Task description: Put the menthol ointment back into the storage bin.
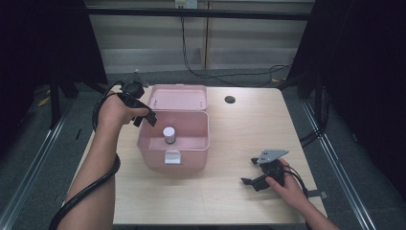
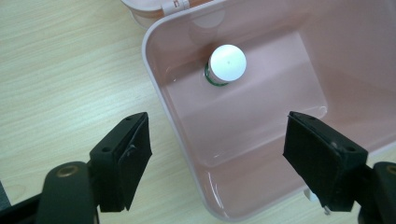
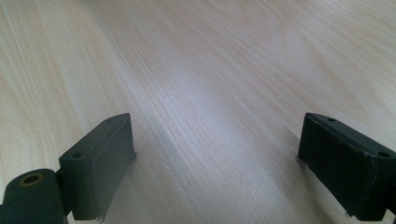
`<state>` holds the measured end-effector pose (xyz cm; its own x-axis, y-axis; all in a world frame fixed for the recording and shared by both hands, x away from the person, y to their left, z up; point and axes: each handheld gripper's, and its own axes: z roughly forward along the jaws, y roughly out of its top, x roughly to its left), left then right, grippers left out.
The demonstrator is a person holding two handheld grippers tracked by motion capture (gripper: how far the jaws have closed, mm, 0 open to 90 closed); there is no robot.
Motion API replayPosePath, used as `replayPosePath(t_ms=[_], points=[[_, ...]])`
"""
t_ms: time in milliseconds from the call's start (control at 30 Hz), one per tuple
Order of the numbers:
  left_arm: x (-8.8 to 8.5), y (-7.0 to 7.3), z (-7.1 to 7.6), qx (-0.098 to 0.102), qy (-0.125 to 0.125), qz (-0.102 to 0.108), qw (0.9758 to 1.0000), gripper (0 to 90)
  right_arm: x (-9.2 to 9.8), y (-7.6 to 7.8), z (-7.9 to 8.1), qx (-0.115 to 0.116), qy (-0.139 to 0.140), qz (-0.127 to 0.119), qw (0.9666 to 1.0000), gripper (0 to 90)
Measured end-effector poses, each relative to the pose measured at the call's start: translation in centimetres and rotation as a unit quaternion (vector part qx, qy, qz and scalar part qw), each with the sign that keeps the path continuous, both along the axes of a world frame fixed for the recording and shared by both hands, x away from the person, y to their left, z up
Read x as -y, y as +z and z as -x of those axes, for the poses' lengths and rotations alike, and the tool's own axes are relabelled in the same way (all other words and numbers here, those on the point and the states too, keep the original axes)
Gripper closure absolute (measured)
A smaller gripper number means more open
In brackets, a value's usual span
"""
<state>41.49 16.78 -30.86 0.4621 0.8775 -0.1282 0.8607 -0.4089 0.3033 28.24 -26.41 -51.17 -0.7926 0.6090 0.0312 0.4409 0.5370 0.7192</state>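
Your high view looks forward and down from above your side of the counter (image 1: pixel 230 201), far enough to take in its whole top. The left gripper view rides close, looking steeply down over the near wall of the pink box (image 2: pixel 187 140); it shares that box (image 1: pixel 158 153) and the white-capped bottle (image 2: pixel 227 63) inside it (image 1: pixel 169 134) with the high view. Your right gripper view skims low and very near along bare counter (image 3: pixel 210 70).

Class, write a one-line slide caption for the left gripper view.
Open left gripper above a pink box holding a white-capped bottle.
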Motion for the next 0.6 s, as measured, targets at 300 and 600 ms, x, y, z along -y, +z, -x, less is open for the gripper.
replayPosePath(t_ms=[300, 600], points=[[-2.2, -0.2, 1.4, 0.008, 0.003, 0.006, 0.9999, 22.9, 0.0, 0.0, 0.0, 0.000, 0.000, 0.000, 1.0000, 9.9], [-5.1, -1.4, 2.9, 0.007, 0.007, 0.016, 0.9998, 22.8, 0.0, 0.0, 0.0, 0.001, -0.001, -0.001, 1.0000, 9.9]])
